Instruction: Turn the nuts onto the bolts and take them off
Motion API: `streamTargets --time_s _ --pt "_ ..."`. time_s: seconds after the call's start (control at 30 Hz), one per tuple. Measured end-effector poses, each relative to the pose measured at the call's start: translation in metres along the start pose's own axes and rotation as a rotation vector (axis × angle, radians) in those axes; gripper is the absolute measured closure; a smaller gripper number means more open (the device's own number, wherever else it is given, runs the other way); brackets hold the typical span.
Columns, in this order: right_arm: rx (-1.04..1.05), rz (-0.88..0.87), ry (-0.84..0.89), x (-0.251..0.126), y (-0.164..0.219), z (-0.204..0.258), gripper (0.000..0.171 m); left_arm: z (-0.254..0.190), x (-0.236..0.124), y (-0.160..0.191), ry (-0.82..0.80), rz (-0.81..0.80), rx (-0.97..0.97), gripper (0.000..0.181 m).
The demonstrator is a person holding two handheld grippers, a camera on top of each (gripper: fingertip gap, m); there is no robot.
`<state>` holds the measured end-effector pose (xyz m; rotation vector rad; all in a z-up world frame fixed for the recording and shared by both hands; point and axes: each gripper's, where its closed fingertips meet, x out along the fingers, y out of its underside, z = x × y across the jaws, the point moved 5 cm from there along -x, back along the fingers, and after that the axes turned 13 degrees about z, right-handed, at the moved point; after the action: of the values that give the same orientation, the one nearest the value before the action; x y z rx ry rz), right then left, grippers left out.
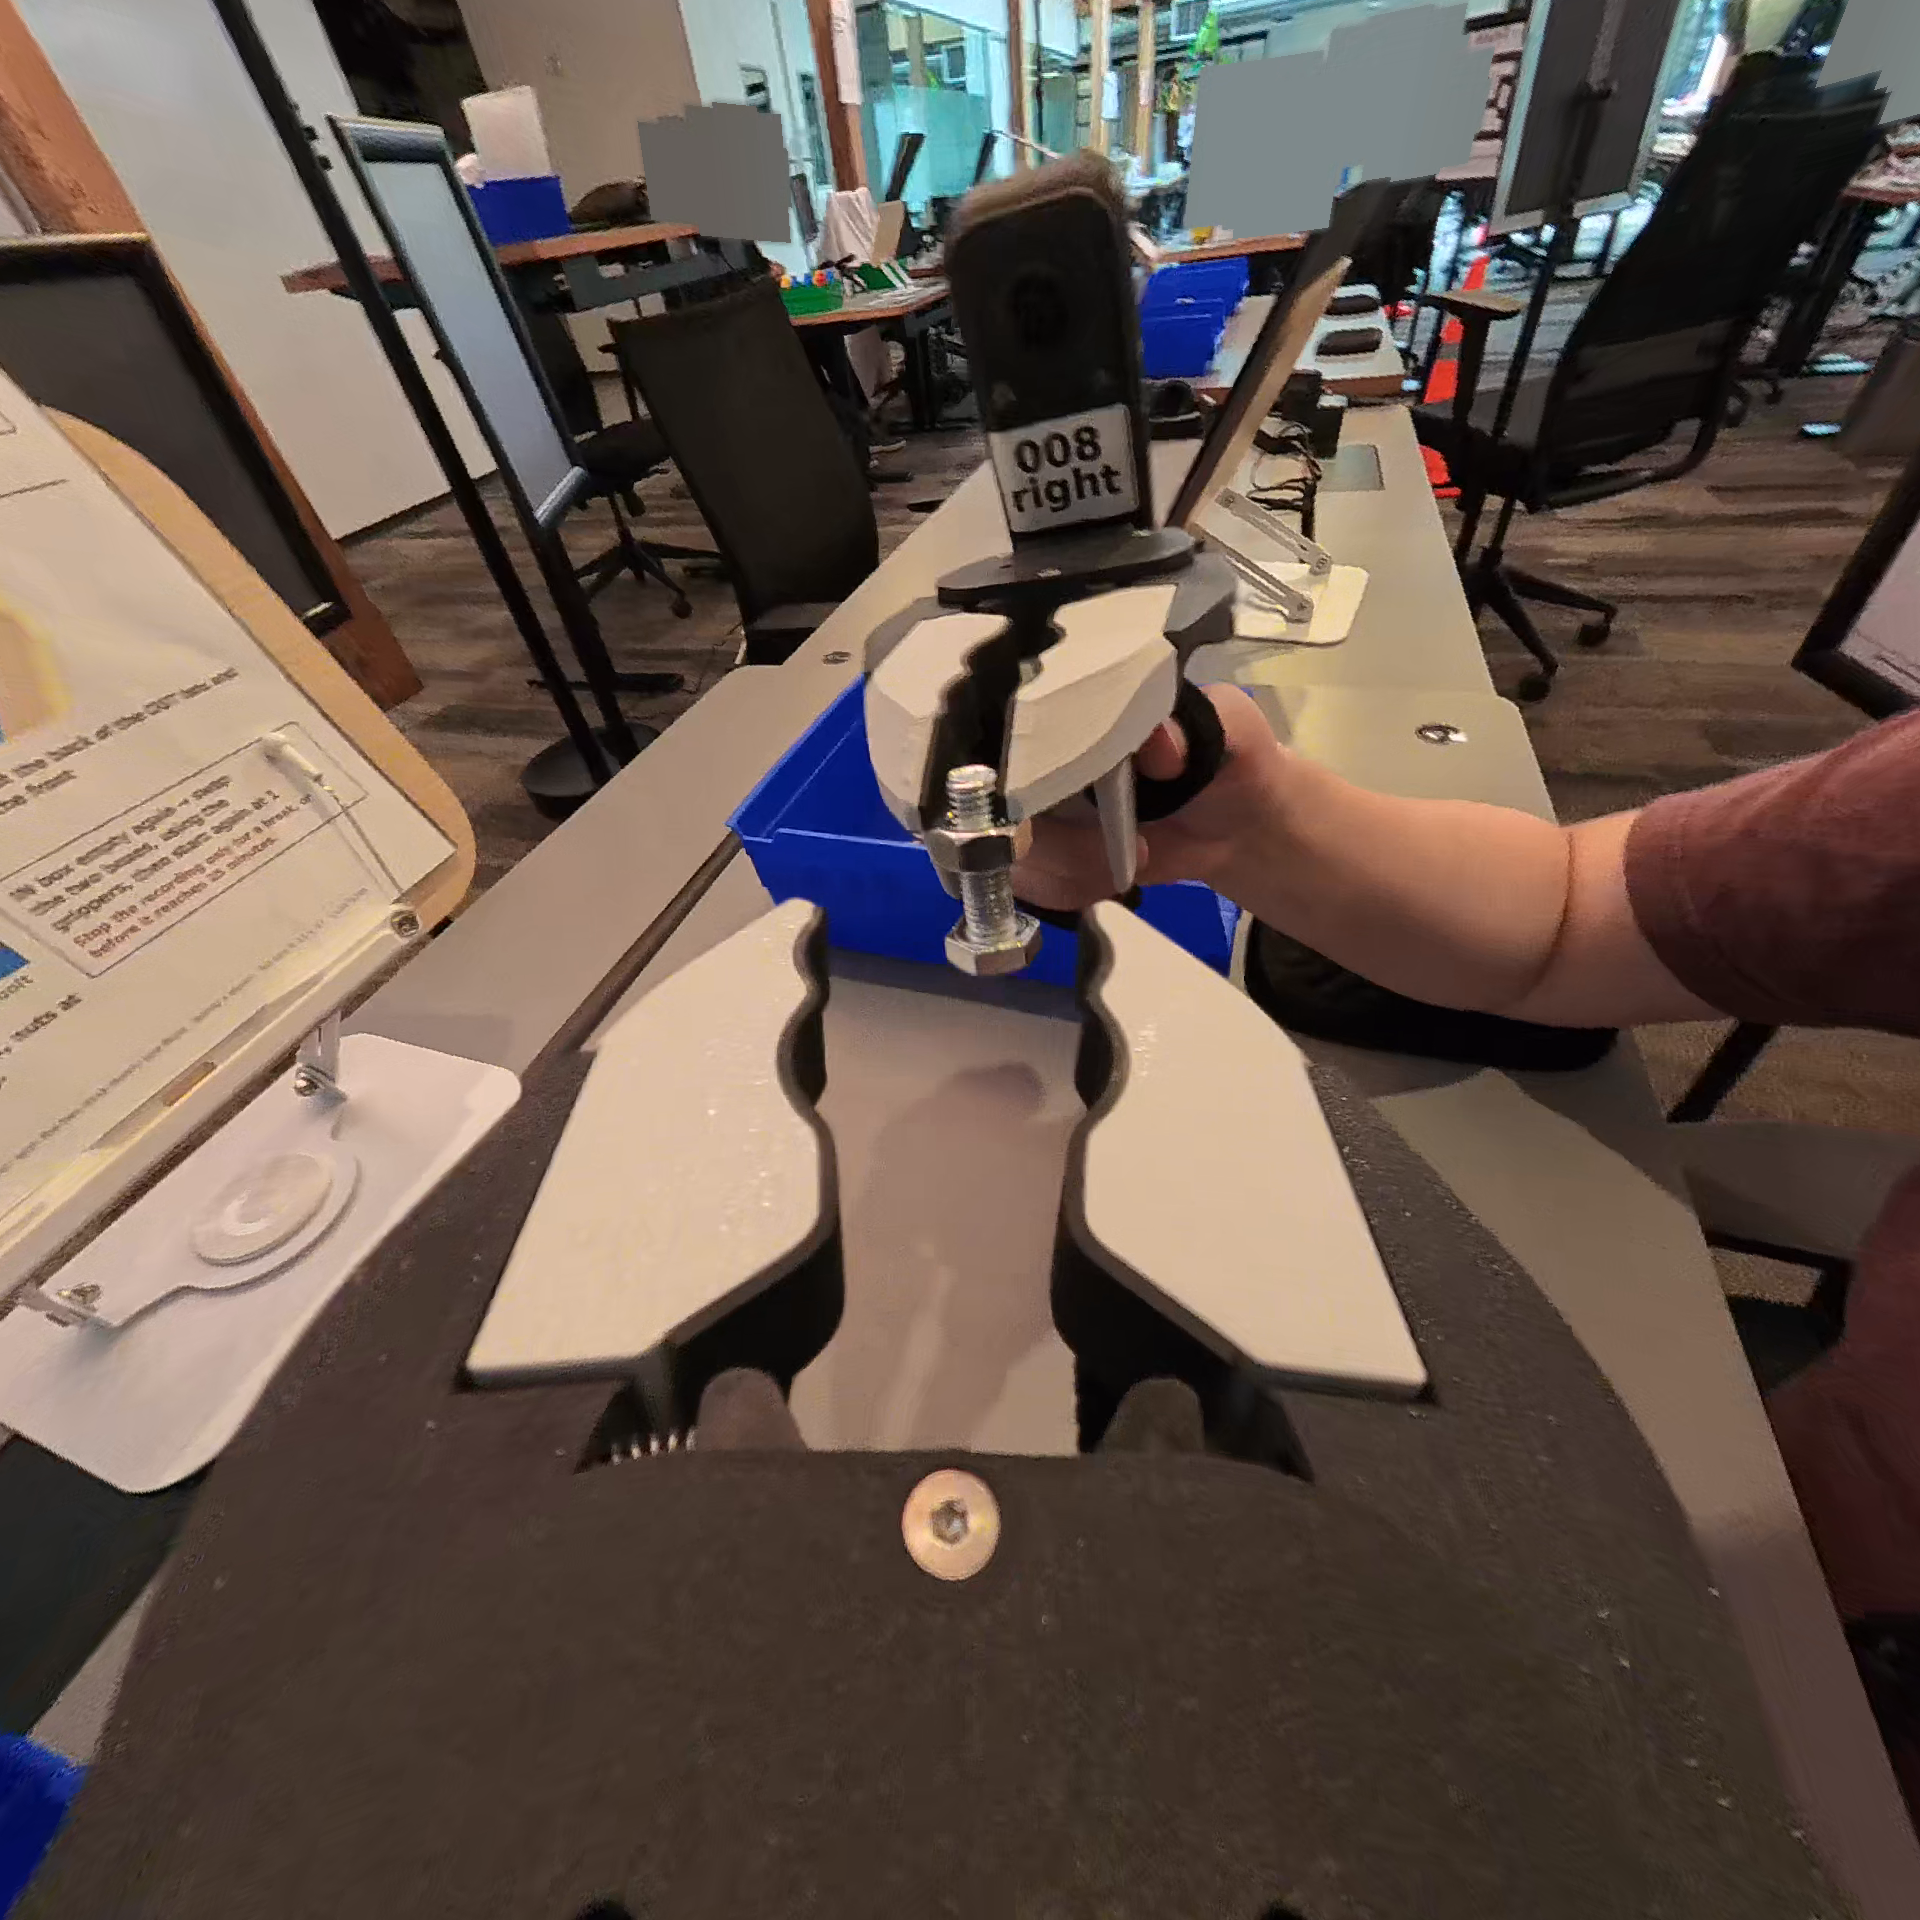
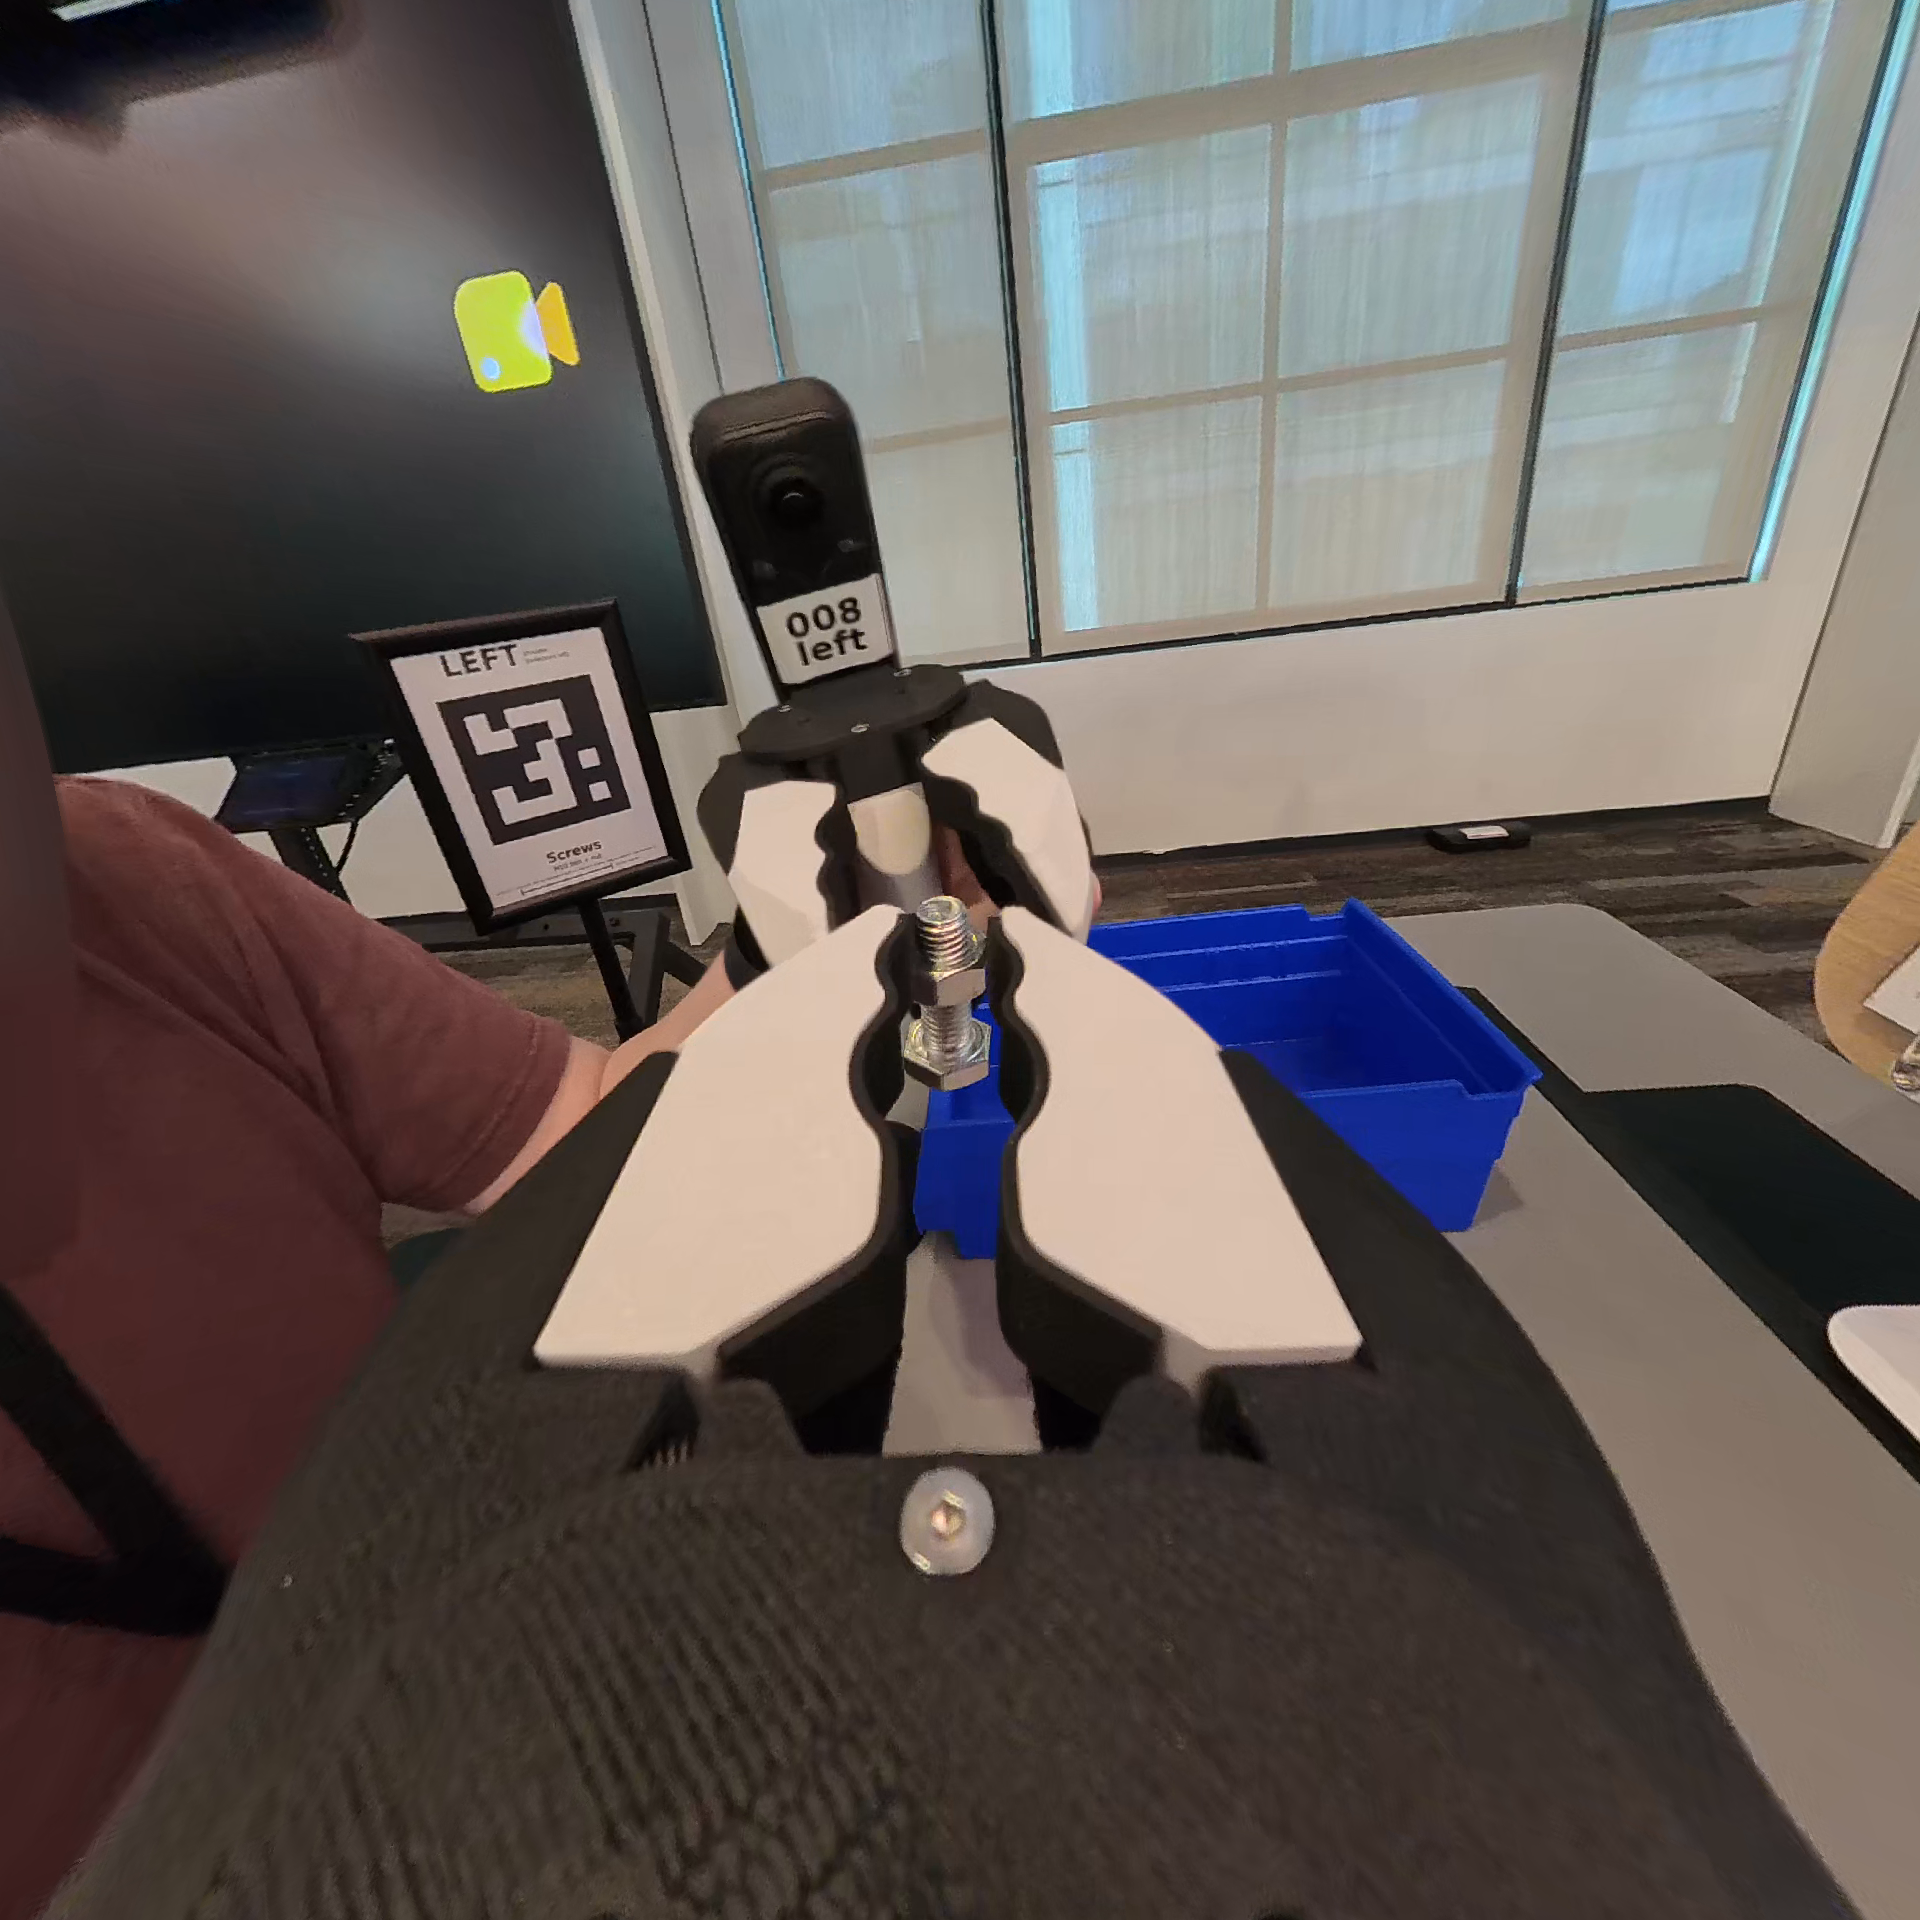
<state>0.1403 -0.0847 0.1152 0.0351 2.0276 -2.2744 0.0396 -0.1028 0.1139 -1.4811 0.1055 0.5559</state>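
A silver bolt (image 1: 982,894) stands upright in the air, head down, with a hex nut (image 1: 971,840) threaded about halfway up its shaft. My right gripper (image 1: 971,821) is shut on the nut and carries nut and bolt above a blue bin. In the right wrist view the nut (image 2: 948,977) sits between my right gripper's (image 2: 945,925) fingertips and the bolt (image 2: 943,1039) hangs below it. My left gripper (image 1: 956,925) is open, with its fingertips on either side of the bolt head, not touching it. It faces the bolt from behind in the right wrist view (image 2: 899,883).
An empty blue bin (image 2: 1351,1049) stands on the grey table (image 1: 1403,665) under the bolt. An instruction board on a stand (image 1: 156,831) is at the left. A framed marker sign (image 2: 530,758) and a tablet stand (image 1: 1268,395) stand farther off. A person's forearm (image 1: 1455,904) reaches in from the right. The grippers are tip to tip, or close to it.
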Motion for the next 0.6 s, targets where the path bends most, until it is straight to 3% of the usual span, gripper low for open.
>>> streamTargets --time_s 0.2,0.6 --pt "-0.090 0.030 -0.074 0.000 -0.001 0.014 0.158 -0.016 0.016 0.003 0.210 0.003 -0.046 0.134" --pt "-0.117 0.029 -0.081 0.001 0.000 0.016 0.158 -0.024 0.036 0.005 0.258 -0.003 -0.016 0.154"
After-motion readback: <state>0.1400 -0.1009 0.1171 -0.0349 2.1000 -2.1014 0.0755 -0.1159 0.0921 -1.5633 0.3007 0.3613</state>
